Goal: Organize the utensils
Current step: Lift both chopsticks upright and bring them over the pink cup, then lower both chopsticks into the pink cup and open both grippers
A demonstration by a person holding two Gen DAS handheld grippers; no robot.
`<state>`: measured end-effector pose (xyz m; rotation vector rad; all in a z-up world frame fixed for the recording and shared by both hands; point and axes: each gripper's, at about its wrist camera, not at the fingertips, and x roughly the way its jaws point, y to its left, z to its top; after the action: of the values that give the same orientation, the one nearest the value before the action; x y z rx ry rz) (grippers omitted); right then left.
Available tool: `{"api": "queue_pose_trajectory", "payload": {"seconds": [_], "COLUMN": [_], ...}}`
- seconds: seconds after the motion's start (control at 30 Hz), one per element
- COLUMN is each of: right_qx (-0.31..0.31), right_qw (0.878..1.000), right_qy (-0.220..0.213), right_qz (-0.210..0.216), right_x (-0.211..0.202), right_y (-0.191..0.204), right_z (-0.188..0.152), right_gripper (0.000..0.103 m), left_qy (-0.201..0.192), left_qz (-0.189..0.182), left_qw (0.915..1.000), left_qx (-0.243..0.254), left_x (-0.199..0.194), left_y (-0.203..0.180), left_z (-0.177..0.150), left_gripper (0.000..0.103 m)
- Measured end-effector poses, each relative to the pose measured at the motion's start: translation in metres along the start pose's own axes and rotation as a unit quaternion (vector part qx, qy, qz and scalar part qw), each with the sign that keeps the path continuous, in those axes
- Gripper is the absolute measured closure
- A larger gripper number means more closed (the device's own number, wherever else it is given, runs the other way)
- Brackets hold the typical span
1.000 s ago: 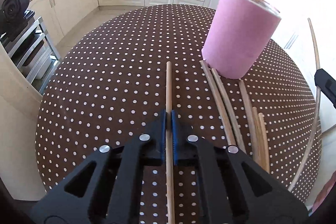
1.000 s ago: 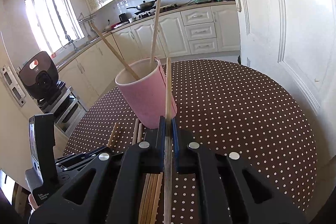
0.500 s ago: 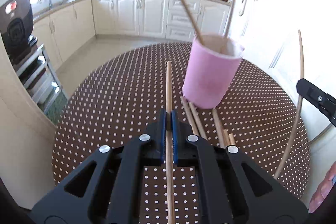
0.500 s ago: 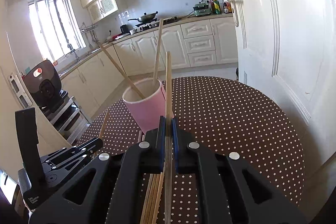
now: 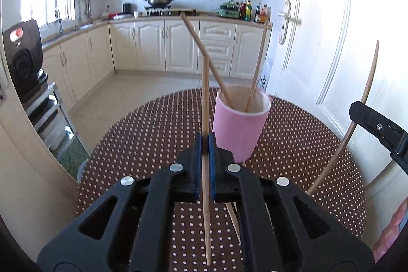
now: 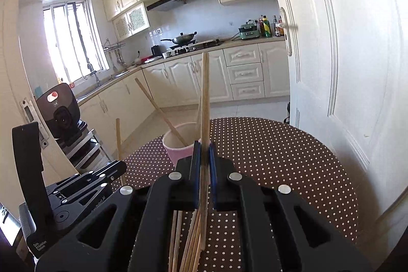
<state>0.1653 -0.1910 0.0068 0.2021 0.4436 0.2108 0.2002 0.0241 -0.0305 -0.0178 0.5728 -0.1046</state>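
Left tool (image 5: 205,142) grips one chopstick (image 5: 205,98); right tool (image 6: 204,149) grips another chopstick (image 6: 204,93). Pink cup (image 5: 238,129) stands mid-surface (image 5: 153,134), holding two.

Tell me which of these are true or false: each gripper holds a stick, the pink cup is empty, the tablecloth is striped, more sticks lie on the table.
Each gripper, left gripper and right gripper, is shut on a chopstick: true.
The pink cup is empty: false, two chopsticks lean in it.
The tablecloth is striped: false, it is brown with white dots.
More loose chopsticks lie on the table: true.
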Motion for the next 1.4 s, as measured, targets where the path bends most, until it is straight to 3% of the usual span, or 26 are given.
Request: {"api": "queue_pose_trajectory", "payload": {"seconds": [0.53,1.4], "right_qx": [-0.017,-0.026], "right_qw": [0.999,0.992], "right_qy": [-0.036,-0.118], "right_qz": [0.011,0.023], "right_x": [-0.010,0.001], "right_y": [0.014,0.018], "right_z": [0.016,0.087], "right_gripper": [0.098,0.098], "left_qy": [-0.046,-0.126], "left_qz": [-0.012,-0.014], "left_qw": [0.9989,0.9918], "left_qx": [-0.004,-0.015], "left_x": [-0.015,-0.021], "left_y": [-0.001,-0.022], "left_z": [0.026,0.109], "left_gripper": [0.097,0.097]}}
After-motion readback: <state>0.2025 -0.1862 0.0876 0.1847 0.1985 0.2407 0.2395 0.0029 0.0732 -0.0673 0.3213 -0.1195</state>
